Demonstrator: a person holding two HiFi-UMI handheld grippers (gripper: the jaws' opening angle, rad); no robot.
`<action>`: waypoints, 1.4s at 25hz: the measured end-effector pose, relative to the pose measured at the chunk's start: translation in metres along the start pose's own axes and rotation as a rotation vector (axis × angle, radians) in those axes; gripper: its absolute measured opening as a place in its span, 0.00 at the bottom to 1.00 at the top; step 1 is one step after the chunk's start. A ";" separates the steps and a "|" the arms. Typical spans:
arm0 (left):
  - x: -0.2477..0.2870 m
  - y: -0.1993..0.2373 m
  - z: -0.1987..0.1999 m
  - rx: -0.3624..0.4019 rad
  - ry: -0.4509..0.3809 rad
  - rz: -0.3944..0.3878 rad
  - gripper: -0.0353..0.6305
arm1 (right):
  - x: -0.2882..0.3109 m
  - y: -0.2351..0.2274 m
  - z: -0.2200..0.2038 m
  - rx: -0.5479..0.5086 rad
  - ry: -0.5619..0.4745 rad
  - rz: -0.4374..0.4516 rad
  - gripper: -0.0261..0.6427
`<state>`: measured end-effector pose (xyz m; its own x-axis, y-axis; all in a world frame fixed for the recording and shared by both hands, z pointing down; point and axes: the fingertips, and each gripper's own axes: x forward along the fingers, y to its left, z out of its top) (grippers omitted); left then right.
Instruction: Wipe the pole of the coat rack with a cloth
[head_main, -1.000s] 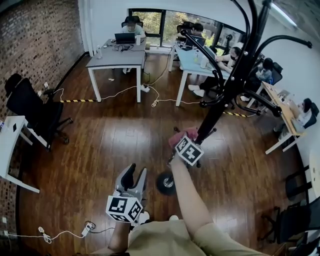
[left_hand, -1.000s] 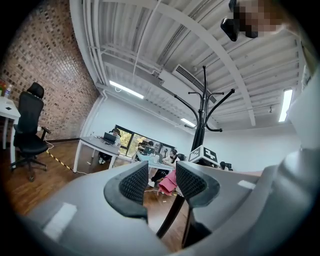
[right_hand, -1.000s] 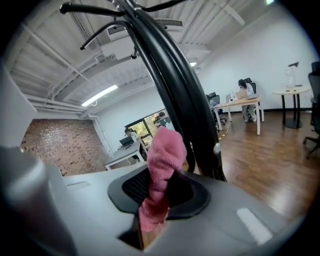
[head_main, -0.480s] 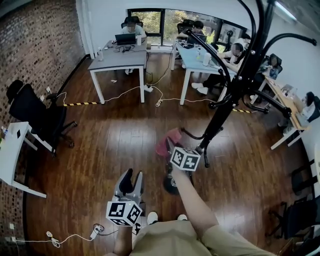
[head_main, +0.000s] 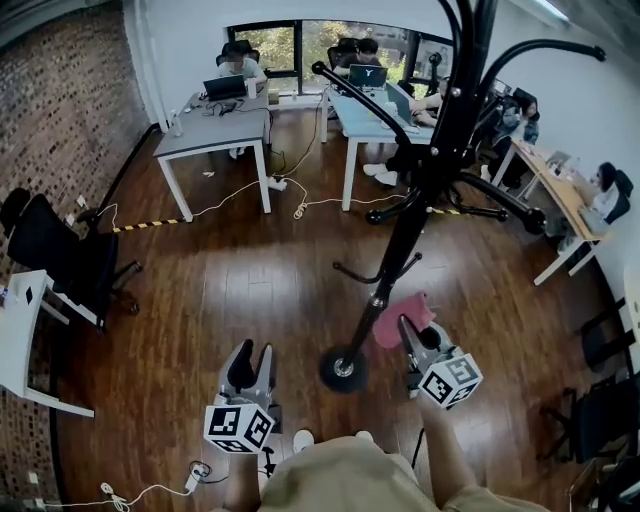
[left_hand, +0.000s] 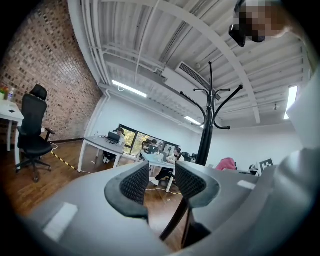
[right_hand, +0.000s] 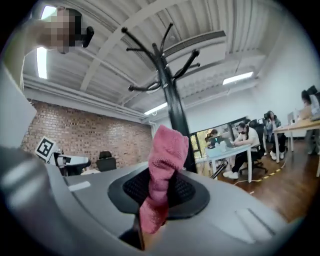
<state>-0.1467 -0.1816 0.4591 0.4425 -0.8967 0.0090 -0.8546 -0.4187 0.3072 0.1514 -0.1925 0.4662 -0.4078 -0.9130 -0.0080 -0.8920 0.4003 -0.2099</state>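
The black coat rack's pole rises from a round base on the wood floor, with curved hooks branching near the top. My right gripper is shut on a pink cloth, held low and just right of the pole; whether the cloth touches it is unclear. In the right gripper view the cloth stands pinched between the pads, with the pole behind it. My left gripper hangs open and empty left of the base. The left gripper view shows its pads apart and the rack ahead.
Grey desks with seated people fill the far side. A black office chair and a white table stand at the left. Cables and striped tape lie on the floor. More chairs stand at the right.
My right gripper has carried the pink cloth from the pole's left side round to its right and lower down. The left gripper has barely moved.
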 end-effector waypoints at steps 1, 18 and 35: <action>0.002 -0.003 0.001 0.006 0.007 0.003 0.29 | -0.007 -0.019 0.017 -0.008 -0.037 -0.007 0.14; 0.004 -0.046 0.016 0.109 0.011 0.084 0.29 | 0.129 -0.092 0.153 -0.221 -0.065 0.709 0.13; -0.016 -0.030 0.010 0.117 0.013 0.179 0.29 | 0.143 -0.084 0.014 -0.317 0.380 0.906 0.13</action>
<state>-0.1307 -0.1556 0.4399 0.2833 -0.9568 0.0657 -0.9453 -0.2670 0.1873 0.1706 -0.3574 0.4693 -0.9380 -0.1954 0.2865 -0.2074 0.9782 -0.0118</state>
